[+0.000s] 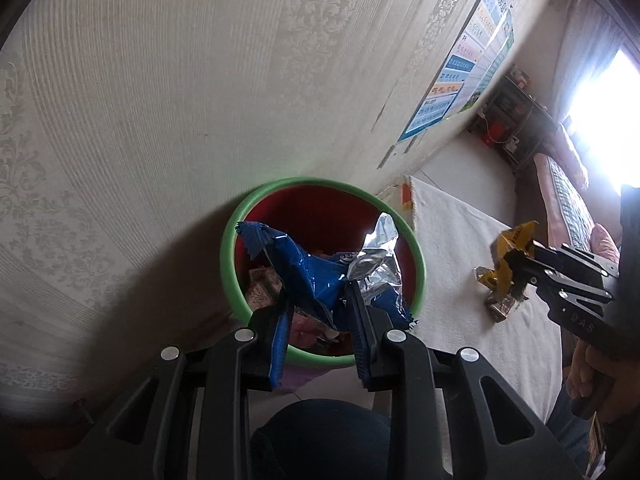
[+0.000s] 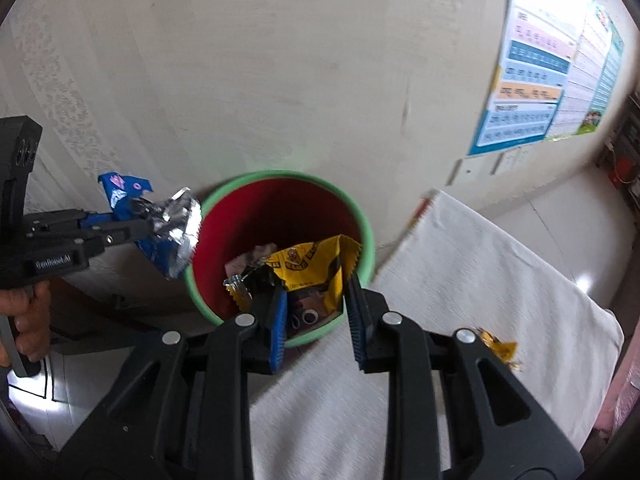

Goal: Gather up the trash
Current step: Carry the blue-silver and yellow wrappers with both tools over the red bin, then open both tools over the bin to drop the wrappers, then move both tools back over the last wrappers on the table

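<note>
Pale patterned wallpaper (image 1: 180, 100) fills the upper half of both views, and a bin (image 1: 236, 292) with a green rim and red inside stands against it at centre frame, with crumpled wrappers already lying in its bottom.

From the left wrist view, the blue wrapper (image 1: 304, 276) with its silver foil lining sits just above the bin's opening, pinched between the blue-padded fingers of the left gripper (image 1: 320, 320), whose jaws are closed down onto it. The right wrist view shows the same wrapper (image 2: 160, 224) at left of frame, just outside the bin's rim, with a hand (image 2: 28, 320) gripping the handle at the lower left edge.

From the right wrist view, the yellow wrapper (image 2: 316, 268) hangs over the right half of the bin's opening, clamped in the narrowly set jaws of the right gripper (image 2: 316, 312). The left wrist view shows that gripper (image 1: 520, 264) at right of frame, the yellow wrapper (image 1: 508, 248) at its tip.

A white cloth (image 2: 500, 280) spreads from the bin towards the lower right, and one small yellow scrap (image 2: 496, 348) lies on it. Colourful posters (image 2: 532, 88) hang on the wall at upper right, and a bright window (image 1: 600, 120) glares at the right edge of the left wrist view
</note>
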The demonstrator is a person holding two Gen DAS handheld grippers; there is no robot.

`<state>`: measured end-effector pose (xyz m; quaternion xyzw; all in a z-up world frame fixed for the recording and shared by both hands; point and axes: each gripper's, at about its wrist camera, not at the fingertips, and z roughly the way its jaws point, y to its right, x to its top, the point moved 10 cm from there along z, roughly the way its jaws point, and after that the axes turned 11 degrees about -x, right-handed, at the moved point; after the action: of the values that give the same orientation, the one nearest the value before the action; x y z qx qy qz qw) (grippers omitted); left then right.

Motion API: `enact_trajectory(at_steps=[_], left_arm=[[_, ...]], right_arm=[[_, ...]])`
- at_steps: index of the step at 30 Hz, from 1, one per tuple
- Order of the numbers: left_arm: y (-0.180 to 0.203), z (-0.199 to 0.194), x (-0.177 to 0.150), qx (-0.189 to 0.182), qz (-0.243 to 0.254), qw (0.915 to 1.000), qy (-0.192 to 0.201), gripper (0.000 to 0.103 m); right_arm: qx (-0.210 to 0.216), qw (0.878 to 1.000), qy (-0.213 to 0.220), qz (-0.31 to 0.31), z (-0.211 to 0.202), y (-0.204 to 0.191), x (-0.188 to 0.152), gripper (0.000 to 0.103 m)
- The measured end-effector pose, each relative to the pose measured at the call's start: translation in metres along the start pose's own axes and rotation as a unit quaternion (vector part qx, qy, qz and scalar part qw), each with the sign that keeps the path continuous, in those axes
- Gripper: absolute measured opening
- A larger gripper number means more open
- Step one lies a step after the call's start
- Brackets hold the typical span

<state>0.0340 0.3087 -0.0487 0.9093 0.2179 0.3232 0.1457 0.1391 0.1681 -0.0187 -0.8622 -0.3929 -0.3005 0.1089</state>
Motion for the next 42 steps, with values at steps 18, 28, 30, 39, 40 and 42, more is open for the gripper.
enact_trajectory(at_steps=[18,28,30,39,40,42], left_arm=[[-0.014,0.008,0.04,-0.006,-0.002,0.9999,0.008,0.028],[-0.008,0.005,0.05,-0.02,-0.018,0.9993,0.025,0.076],[-0.009,0.005,0.049,-0.018,-0.021,0.9992,0.028,0.082],[0.025,0.02,0.031,-0.04,-0.008,0.9991,0.01,0.09],[0.033,0.025,0.028,-0.044,-0.002,0.999,0.003,0.09],[0.05,0.034,0.021,-0.049,0.011,0.9987,-0.009,0.09]], right_arm=[[0.016,0.999,0.001,-0.032,0.037,-0.033,0.032,0.026],[0.013,0.999,0.001,-0.032,0.044,-0.039,0.024,0.08],[0.007,0.999,-0.001,-0.031,0.043,-0.035,0.02,0.088],[-0.021,1.0,-0.011,0.018,0.025,0.012,-0.018,0.093],[-0.026,0.999,-0.013,0.027,0.023,0.02,-0.025,0.094],[-0.04,0.998,-0.017,0.04,0.02,0.038,-0.039,0.096]])
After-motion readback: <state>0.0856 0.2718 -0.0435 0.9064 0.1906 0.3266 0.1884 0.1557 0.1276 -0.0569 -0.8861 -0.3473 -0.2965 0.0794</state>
